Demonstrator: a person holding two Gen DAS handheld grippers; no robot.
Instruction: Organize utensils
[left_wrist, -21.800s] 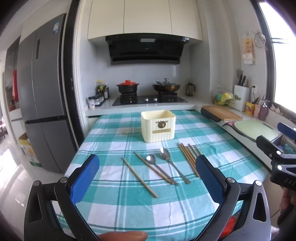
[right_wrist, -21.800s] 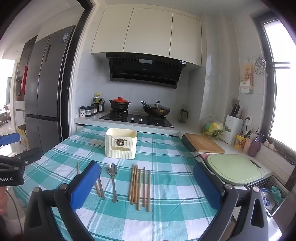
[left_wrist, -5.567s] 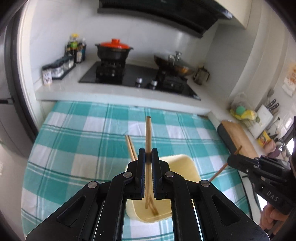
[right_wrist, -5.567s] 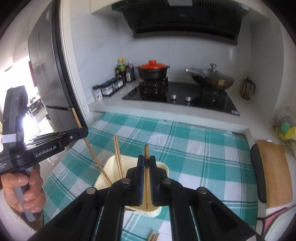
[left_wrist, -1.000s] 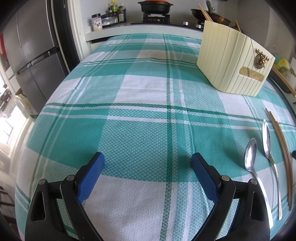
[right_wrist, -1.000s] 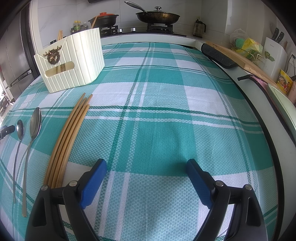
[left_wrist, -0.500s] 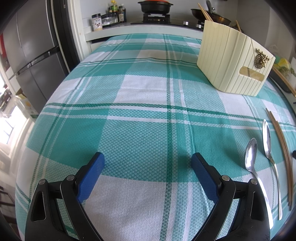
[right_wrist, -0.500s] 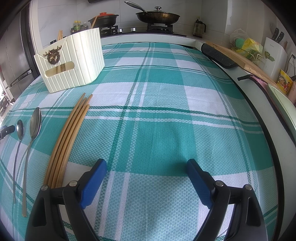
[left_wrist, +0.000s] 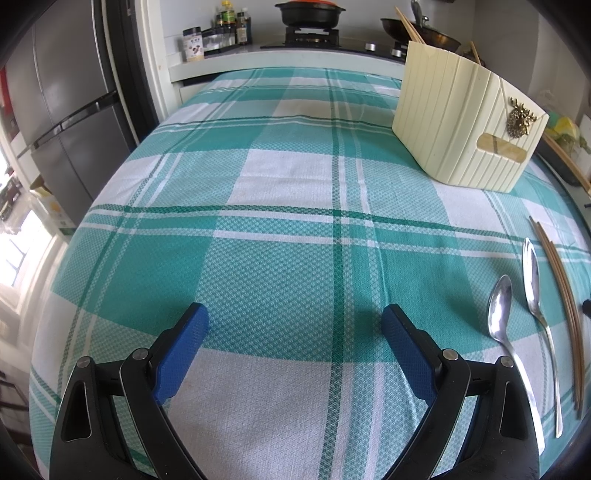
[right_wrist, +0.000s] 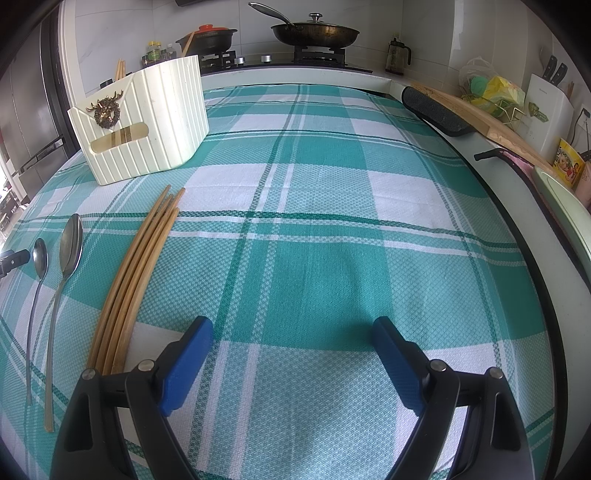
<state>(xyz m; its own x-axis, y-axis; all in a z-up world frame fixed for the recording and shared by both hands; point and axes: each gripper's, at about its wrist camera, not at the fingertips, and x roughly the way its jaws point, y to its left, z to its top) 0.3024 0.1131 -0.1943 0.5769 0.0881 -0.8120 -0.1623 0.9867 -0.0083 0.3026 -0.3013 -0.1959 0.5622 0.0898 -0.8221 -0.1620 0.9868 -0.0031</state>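
1. Left gripper: jaws wide apart, empty, over bare cloth.
2. Right gripper: same, empty.
3. Chopsticks and spoons flat between them.
4. Holder beyond, apparently chopsticks inside.
5. Cloth edge close at right.

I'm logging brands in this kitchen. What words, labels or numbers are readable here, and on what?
No text here reads clearly.
Jar label: printed, too blurred to read.
Knife block: a small line of print, too small to read.
Yellow packet: printed, too blurred to read.
Holder: only a deer badge, no words.
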